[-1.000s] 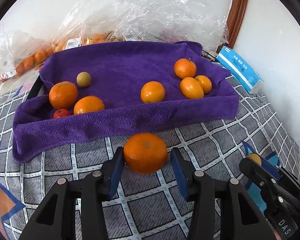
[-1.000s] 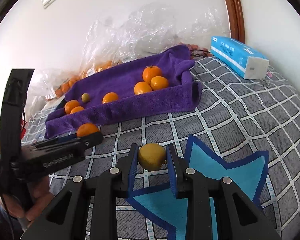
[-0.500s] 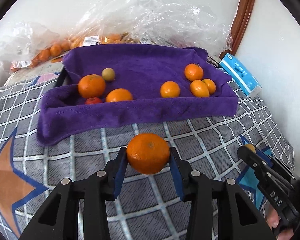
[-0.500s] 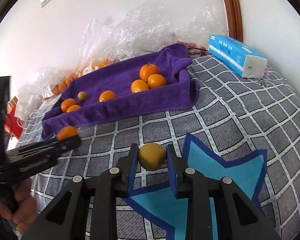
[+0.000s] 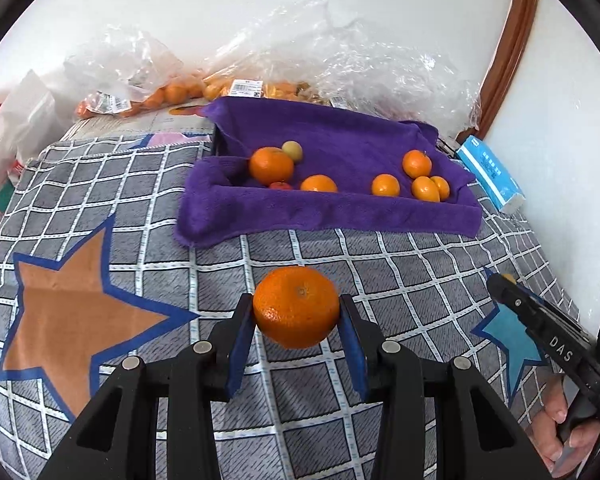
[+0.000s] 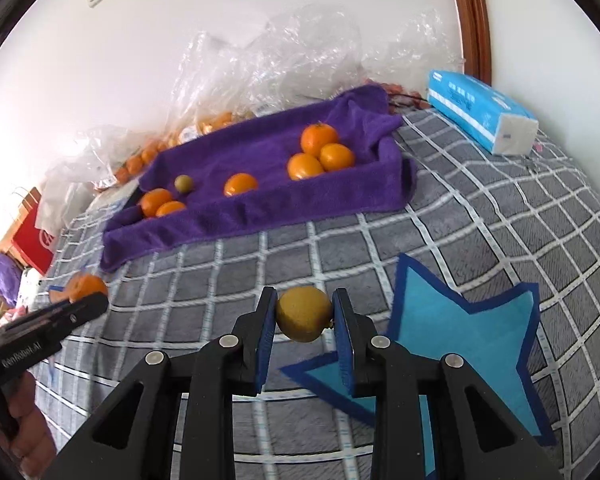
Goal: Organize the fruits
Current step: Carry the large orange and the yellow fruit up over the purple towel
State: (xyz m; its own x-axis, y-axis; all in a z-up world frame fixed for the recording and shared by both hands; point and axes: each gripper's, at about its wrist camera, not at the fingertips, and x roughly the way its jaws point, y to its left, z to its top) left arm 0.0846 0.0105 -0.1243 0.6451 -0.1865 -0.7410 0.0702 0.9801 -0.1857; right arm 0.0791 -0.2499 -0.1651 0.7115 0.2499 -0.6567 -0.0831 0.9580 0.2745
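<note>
A: The left gripper [image 5: 297, 322], a pair of black tongs with blue pads, clamps a round orange mandarin [image 5: 296, 306]; its jaws have just been closing on the fruit, now held above the grey checked blanket [image 5: 380, 264].

B: And the right gripper [image 6: 305, 320]?

A: Clenched on a small yellow-green round fruit [image 6: 304, 314], jaws narrow.

B: The step in hand?

A: Carrying, it seems. The purple towel-lined tray [image 5: 340, 216], already holding oranges, lies at twelve o'clock; next, each fruit likely needs placing with its kind.
</note>
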